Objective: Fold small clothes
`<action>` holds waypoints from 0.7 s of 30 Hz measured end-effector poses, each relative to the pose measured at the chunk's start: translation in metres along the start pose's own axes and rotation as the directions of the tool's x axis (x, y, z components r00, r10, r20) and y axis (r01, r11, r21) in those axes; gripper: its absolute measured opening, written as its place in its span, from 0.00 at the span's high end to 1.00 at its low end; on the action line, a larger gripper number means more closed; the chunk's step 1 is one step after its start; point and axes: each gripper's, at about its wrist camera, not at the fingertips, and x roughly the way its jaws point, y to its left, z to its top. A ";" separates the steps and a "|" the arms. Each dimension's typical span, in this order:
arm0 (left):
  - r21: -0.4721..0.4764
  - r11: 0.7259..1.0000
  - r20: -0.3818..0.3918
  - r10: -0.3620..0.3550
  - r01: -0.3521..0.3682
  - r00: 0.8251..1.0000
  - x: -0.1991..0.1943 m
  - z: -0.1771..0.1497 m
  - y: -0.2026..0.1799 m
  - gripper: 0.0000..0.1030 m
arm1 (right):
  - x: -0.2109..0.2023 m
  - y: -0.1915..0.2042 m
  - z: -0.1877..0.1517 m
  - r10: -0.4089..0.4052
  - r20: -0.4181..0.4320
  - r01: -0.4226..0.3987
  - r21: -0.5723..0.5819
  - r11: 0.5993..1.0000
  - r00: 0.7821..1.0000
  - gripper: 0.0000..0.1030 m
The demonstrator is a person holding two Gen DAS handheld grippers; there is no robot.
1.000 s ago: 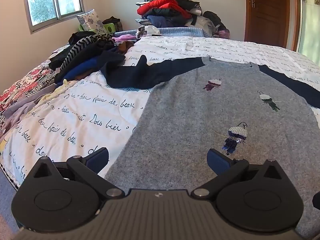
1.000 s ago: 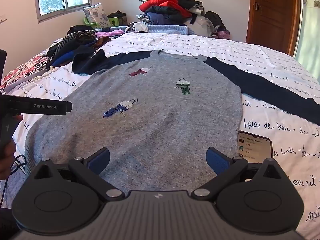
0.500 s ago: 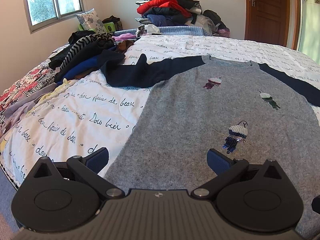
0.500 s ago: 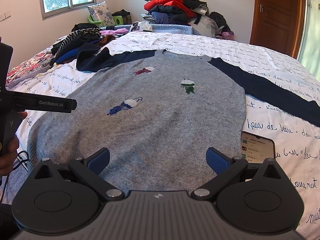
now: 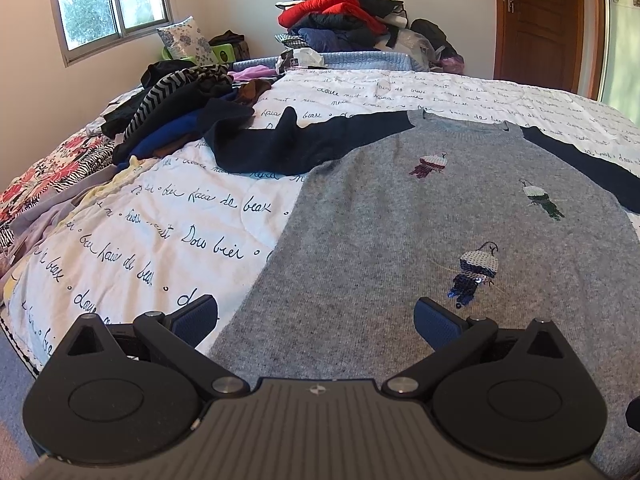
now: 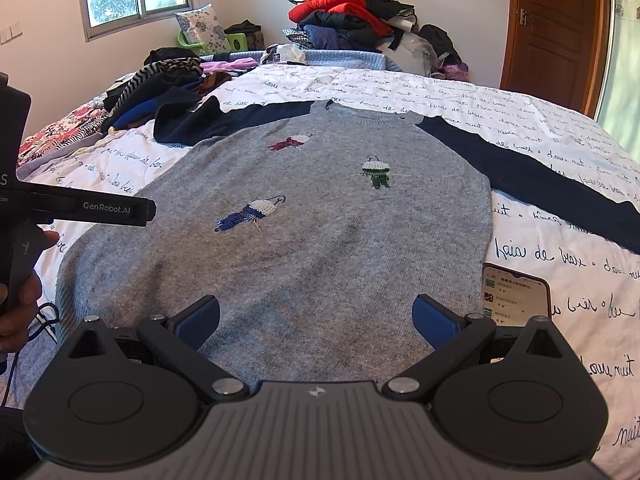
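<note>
A grey sweater (image 5: 400,220) with navy sleeves and three embroidered birds lies flat, front up, on the white quilt with script writing; it also shows in the right wrist view (image 6: 304,220). Its left sleeve (image 5: 296,144) lies bunched toward the clothes pile, its right sleeve (image 6: 540,184) stretched out to the right. My left gripper (image 5: 316,318) is open and empty above the sweater's lower left hem. My right gripper (image 6: 316,316) is open and empty above the lower middle hem. The left gripper's body (image 6: 80,208) shows at the left of the right wrist view.
A phone (image 6: 514,296) with a lit screen lies on the quilt (image 5: 168,220) beside the sweater's right hem. A pile of dark and striped clothes (image 5: 176,108) lies at the bed's left. A heap of jackets (image 5: 340,16) stands behind the bed. A wooden door (image 6: 556,28) is at right.
Both grippers have drifted slightly over the sweater's hem; the right view has shifted a little so the sweater sits more centred. Both stay open and the sweater has not moved.
</note>
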 end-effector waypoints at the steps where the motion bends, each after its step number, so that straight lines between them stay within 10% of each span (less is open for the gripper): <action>1: 0.001 1.000 0.000 0.000 0.000 1.000 0.000 0.000 -0.001 0.00 | 0.000 0.000 0.000 0.001 0.001 -0.001 0.000 1.000 1.000 0.00; 21: 0.017 1.000 -0.002 0.005 -0.005 1.000 0.000 0.001 -0.005 0.00 | -0.003 -0.004 0.001 0.024 0.015 -0.024 0.013 1.000 1.000 0.00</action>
